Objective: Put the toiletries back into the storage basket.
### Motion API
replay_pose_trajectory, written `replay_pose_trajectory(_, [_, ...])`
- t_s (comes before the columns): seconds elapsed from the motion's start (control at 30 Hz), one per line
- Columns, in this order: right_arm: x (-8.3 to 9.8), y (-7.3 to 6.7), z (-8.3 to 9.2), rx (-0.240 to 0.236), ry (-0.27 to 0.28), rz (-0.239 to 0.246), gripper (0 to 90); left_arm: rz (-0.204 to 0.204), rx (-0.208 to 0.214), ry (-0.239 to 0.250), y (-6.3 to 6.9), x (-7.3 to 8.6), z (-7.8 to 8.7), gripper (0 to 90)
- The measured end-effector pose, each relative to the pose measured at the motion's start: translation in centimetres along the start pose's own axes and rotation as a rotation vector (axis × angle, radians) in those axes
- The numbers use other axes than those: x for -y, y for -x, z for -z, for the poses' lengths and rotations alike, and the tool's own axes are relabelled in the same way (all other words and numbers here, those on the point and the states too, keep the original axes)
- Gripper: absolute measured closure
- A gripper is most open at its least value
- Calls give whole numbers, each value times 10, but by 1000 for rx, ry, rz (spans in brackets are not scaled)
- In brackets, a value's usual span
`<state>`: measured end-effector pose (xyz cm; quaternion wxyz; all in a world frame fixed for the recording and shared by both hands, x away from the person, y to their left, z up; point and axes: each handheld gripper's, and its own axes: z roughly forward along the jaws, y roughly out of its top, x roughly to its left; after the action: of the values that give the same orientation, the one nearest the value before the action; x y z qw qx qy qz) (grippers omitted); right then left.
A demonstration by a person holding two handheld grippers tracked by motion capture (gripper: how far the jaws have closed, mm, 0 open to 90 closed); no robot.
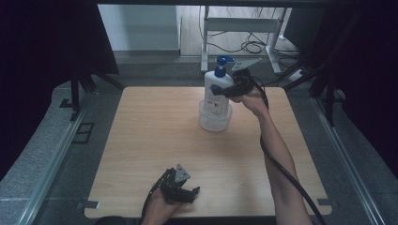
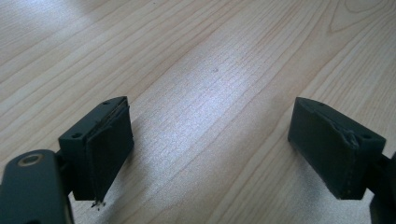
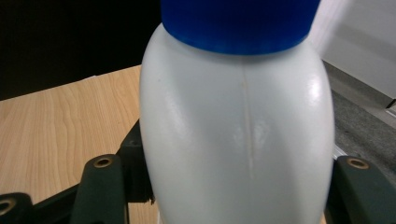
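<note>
A white pump bottle [image 1: 218, 91] with a blue pump head stands upright with its base inside a clear plastic tub [image 1: 215, 123] at the far middle of the wooden table [image 1: 155, 140]. My right gripper [image 1: 226, 90] is shut on the bottle's upper body from the right side. In the right gripper view the bottle [image 3: 238, 135] is held between the two jaws, its blue collar at the top. My left gripper [image 1: 191, 193] rests low at the near edge of the table, open, with bare wood between its fingers [image 2: 109, 149].
The table top is bare light wood around the tub. Beyond the far edge are a white frame's legs [image 1: 205, 51] and loose cables [image 1: 253, 46] on the floor. Grey floor rails run along both sides of the table.
</note>
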<state>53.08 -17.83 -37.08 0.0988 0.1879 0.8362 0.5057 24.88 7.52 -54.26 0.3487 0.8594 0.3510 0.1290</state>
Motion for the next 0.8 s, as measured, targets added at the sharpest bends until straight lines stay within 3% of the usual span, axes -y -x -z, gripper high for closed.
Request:
replay_pose_trajectory(0.5, [24,0,-16,6,-50,-2,383,7,0,0,1,0,0,135])
replay_pose_trajectory(0.8, [35,1,-25,13,-51,-1,382,6,1,-1,1,0,0,135])
